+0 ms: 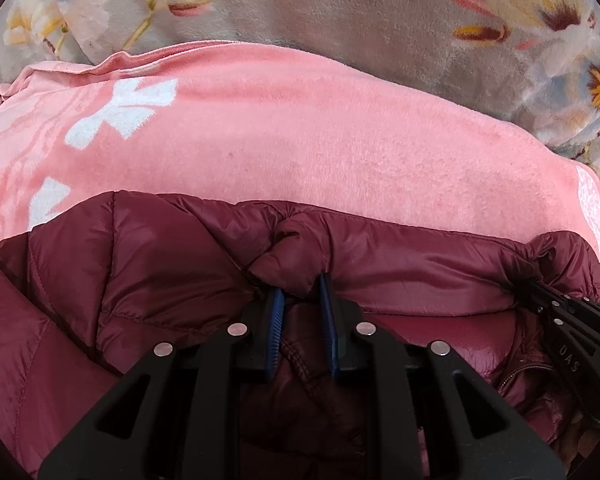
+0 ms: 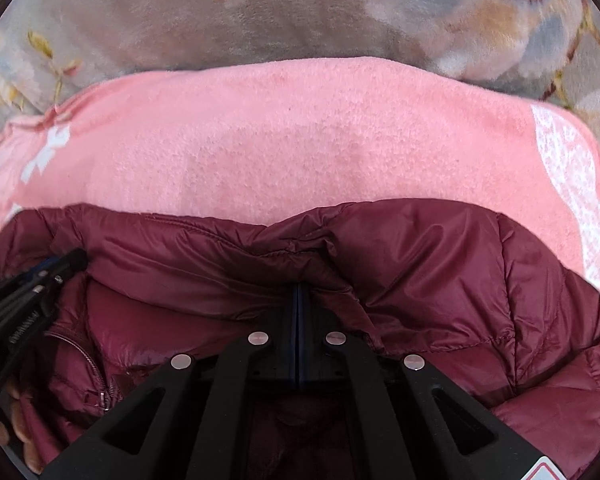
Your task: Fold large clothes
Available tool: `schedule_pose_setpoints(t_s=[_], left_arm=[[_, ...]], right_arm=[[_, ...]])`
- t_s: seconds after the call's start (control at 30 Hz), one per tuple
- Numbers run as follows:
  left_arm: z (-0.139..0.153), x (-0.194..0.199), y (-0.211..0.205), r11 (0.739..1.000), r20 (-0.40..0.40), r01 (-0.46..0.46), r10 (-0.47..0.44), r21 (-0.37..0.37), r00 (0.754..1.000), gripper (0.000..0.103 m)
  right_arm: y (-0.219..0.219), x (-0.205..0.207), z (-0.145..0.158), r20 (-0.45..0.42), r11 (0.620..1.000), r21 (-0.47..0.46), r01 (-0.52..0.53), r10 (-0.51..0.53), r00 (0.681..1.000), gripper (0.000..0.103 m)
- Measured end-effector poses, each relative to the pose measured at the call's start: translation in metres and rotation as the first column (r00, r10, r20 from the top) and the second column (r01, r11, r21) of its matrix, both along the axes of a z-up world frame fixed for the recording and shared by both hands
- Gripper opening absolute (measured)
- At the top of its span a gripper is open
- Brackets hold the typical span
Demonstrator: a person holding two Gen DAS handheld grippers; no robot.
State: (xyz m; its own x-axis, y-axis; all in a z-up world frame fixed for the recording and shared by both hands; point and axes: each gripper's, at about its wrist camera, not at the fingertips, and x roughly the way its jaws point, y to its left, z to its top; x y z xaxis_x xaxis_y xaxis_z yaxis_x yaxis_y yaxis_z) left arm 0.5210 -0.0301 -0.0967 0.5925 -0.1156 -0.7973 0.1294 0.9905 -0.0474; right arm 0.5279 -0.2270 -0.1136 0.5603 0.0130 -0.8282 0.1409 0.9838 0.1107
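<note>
Left gripper [image 1: 301,290] and right gripper [image 2: 297,296] fingers each pinch the maroon jacket [image 1: 140,264] edge; the pink blanket [image 1: 300,140] beyond lies bare.

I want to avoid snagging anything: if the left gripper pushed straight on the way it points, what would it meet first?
The maroon puffer jacket: the left gripper already pinches its bunched edge. Beyond that lies the pink blanket.

You are working over a grey floral blanket [image 1: 340,12] that forms the supporting surface. A pink fleece blanket [image 1: 300,140] with white motifs lies directly on it. The maroon puffer jacket [image 1: 140,260] rests on the pink layer's near portion.
</note>
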Motion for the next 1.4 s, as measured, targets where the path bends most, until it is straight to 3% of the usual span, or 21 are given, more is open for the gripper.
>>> schedule_pose_setpoints(t_s=[0.1, 0.17, 0.2, 0.23, 0.27, 0.33, 0.4, 0.5, 0.63, 0.77, 0.83, 0.9, 1.0, 1.03, 1.07, 1.1, 1.17, 1.33, 1.4], left_arm=[[0.004, -0.001, 0.001, 1.000, 0.006, 0.002, -0.002, -0.014, 1.000, 0.018], [0.018, -0.013, 0.009, 1.000, 0.011, -0.004, 0.004, -0.025, 1.000, 0.026], [0.028, -0.023, 0.015, 0.999, 0.012, -0.012, 0.012, -0.031, 1.000, 0.036], [0.043, -0.042, 0.026, 0.998, 0.022, -0.005, 0.006, -0.061, 1.000, 0.059], [0.056, -0.060, 0.037, 0.995, 0.039, 0.008, -0.005, -0.095, 0.999, 0.075], [0.081, -0.106, 0.067, 0.990, 0.075, 0.031, -0.021, -0.140, 0.997, 0.091], [0.095, -0.155, 0.107, 0.989, 0.052, 0.008, -0.001, -0.149, 0.999, 0.094], [0.089, -0.218, 0.168, 0.977, -0.056, -0.047, 0.036, -0.209, 0.998, 0.095], [0.066, -0.300, 0.227, 0.936, -0.167, -0.146, 0.096, -0.321, 0.981, 0.095], [0.044, -0.361, 0.243, 0.923, -0.223, -0.191, 0.120, -0.333, 0.967, 0.094], [0.037, -0.379, 0.247, 0.905, -0.236, -0.205, 0.121, -0.372, 0.964, 0.094], [0.029, -0.390, 0.249, 0.876, -0.260, -0.216, 0.109, -0.431, 0.959, 0.094], [0.030, -0.401, 0.242, 0.887, -0.238, -0.202, 0.108, -0.416, 0.965, 0.090], [0.031, -0.403, 0.238, 0.886, -0.243, -0.193, 0.095, -0.421, 0.965, 0.082], [0.031, -0.403, 0.234, 0.884, -0.249, -0.182, 0.077, -0.430, 0.965, 0.067], [0.031, -0.402, 0.230, 0.888, -0.258, -0.178, 0.070, -0.424, 0.964, 0.059], [0.033, -0.403, 0.227, 0.898, -0.257, -0.171, 0.067, -0.405, 0.964, 0.034], [0.056, -0.425, 0.226, 0.898, -0.192, -0.127, 0.049, -0.421, 0.980, 0.010], [0.070, -0.437, 0.230, 0.893, -0.160, -0.108, 0.041, -0.436, 0.986, 0.009]], right_arm=[[-0.010, -0.021, 0.017, 0.026, 0.999, 0.042, 0.004, -0.005, 1.000, 0.000], [-0.015, -0.060, 0.046, 0.082, 0.999, 0.053, -0.010, 0.006, 0.997, 0.014], [-0.018, -0.088, 0.064, 0.110, 0.998, 0.049, -0.032, 0.027, 0.994, 0.017], [-0.024, -0.121, 0.080, 0.134, 0.998, 0.045, -0.049, 0.043, 0.990, 0.026], [-0.032, -0.153, 0.091, 0.154, 0.998, 0.046, -0.052, 0.045, 0.987, 0.040], [-0.049, -0.221, 0.107, 0.164, 0.999, 0.029, -0.040, 0.035, 0.986, 0.052], [-0.063, -0.279, 0.110, 0.149, 1.000, -0.005, -0.029, 0.029, 0.988, 0.059], [-0.086, -0.376, 0.098, 0.102, 1.000, -0.029, 0.003, 0.000, 0.995, 0.065], [-0.096, -0.473, 0.065, 0.018, 0.996, 0.068, 0.049, -0.050, 0.999, 0.067], [-0.089, -0.506, 0.037, -0.015, 0.977, 0.189, 0.095, -0.093, 0.996, 0.068], [-0.085, -0.512, 0.027, -0.012, 0.958, 0.267, 0.103, -0.104, 0.995, 0.068], [-0.080, -0.513, 0.023, -0.001, 0.950, 0.289, 0.116, -0.120, 0.993, 0.070], [-0.078, -0.511, 0.023, 0.023, 0.932, 0.337, 0.133, -0.149, 0.989, 0.069], [-0.079, -0.509, 0.023, 0.024, 0.925, 0.353, 0.141, -0.160, 0.987, 0.061], [-0.080, -0.507, 0.023, 0.026, 0.914, 0.378, 0.148, -0.170, 0.985, 0.040], [-0.080, -0.506, 0.024, 0.026, 0.906, 0.395, 0.151, -0.175, 0.984, 0.029], [-0.079, -0.509, 0.029, 0.046, 0.891, 0.429, 0.150, -0.187, 0.981, 0.009], [-0.067, -0.539, 0.065, 0.155, 0.909, 0.406, 0.094, -0.170, 0.973, 0.005], [-0.064, -0.557, 0.080, 0.197, 0.913, 0.401, 0.076, -0.167, 0.966, 0.005]])
